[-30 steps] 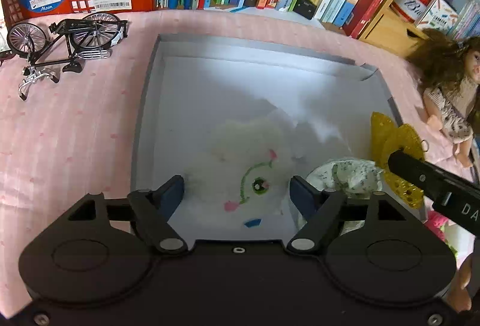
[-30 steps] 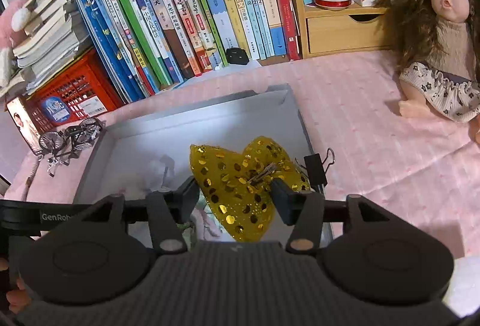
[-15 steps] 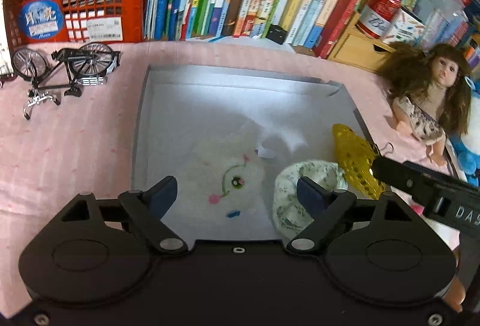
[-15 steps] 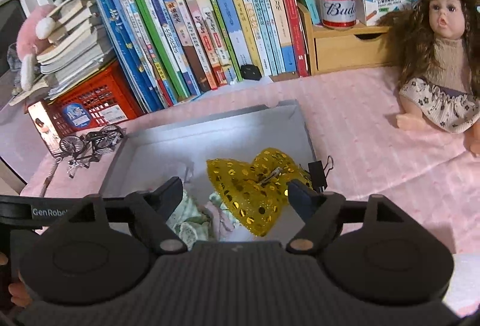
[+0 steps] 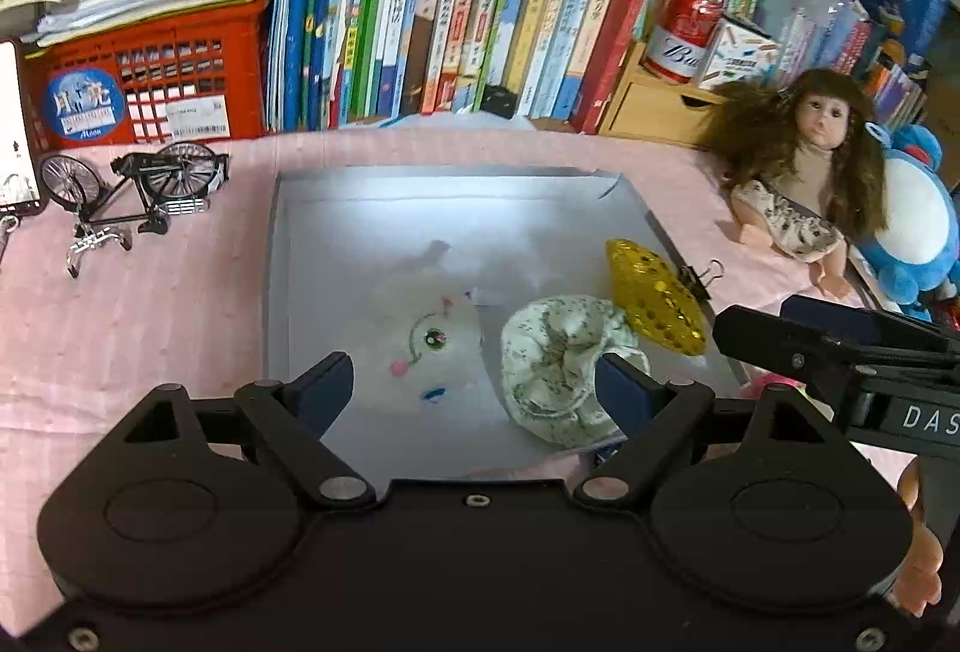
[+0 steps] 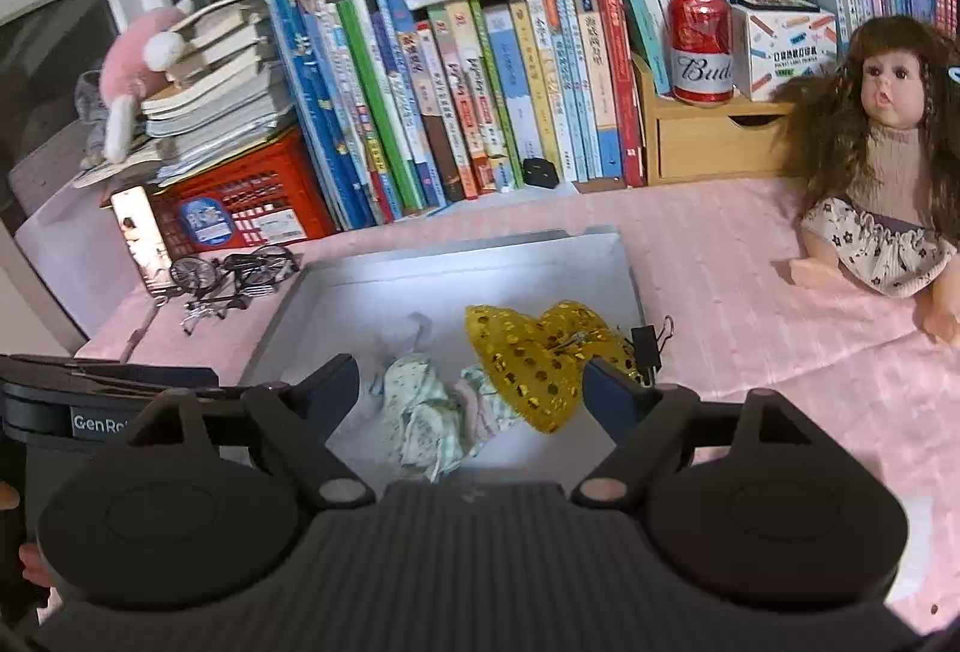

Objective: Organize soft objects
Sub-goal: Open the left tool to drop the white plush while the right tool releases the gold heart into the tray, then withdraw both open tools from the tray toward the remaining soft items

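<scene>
Left gripper (image 5: pixel 474 388): standing wide, empty, lifting off the white plush (image 5: pixel 429 346)
Right gripper (image 6: pixel 471 388): jaws opening, gold pouch (image 6: pixel 540 367) released, now lower centre in tray (image 6: pixel 456 262)

A shallow grey tray (image 5: pixel 282 256) holds three soft things. A white plush (image 5: pixel 432 340) with a stitched face lies flat near its left. A crumpled floral cloth (image 5: pixel 558 352) sits bunched beside it, perhaps touching. A gold sequinned heart (image 5: pixel 654 292) leans on the right wall.
</scene>
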Action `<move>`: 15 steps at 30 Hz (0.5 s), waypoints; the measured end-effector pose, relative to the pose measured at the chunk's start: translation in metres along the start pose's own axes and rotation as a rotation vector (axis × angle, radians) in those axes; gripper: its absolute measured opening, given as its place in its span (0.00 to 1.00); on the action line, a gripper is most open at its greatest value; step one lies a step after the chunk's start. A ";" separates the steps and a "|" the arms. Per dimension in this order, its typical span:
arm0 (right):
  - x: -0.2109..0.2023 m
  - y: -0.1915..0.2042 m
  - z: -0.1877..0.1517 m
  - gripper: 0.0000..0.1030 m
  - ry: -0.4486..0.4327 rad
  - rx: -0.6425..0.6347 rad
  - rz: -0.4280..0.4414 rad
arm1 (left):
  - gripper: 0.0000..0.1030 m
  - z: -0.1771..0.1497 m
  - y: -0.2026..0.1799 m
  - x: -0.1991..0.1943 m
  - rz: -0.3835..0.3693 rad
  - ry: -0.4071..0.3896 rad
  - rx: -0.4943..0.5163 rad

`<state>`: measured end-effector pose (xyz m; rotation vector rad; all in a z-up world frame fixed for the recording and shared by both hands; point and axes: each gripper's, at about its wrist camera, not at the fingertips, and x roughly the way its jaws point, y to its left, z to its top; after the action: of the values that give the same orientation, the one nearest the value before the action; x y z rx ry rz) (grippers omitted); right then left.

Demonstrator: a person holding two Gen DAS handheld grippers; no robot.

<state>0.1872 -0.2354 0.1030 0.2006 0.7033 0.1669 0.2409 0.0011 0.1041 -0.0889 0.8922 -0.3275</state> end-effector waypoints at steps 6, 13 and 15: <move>-0.023 0.010 -0.011 0.92 -0.041 -0.067 0.012 | 0.85 -0.015 -0.006 -0.028 -0.022 -0.073 0.034; -0.047 0.023 -0.026 0.99 -0.095 -0.145 0.044 | 0.88 -0.041 -0.014 -0.059 0.009 -0.172 0.096; -0.053 0.025 -0.030 1.00 -0.109 -0.159 0.049 | 0.88 -0.047 -0.013 -0.067 -0.003 -0.186 0.096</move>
<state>0.1255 -0.2191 0.1196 0.0736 0.5739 0.2557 0.1622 0.0127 0.1274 -0.0315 0.6916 -0.3580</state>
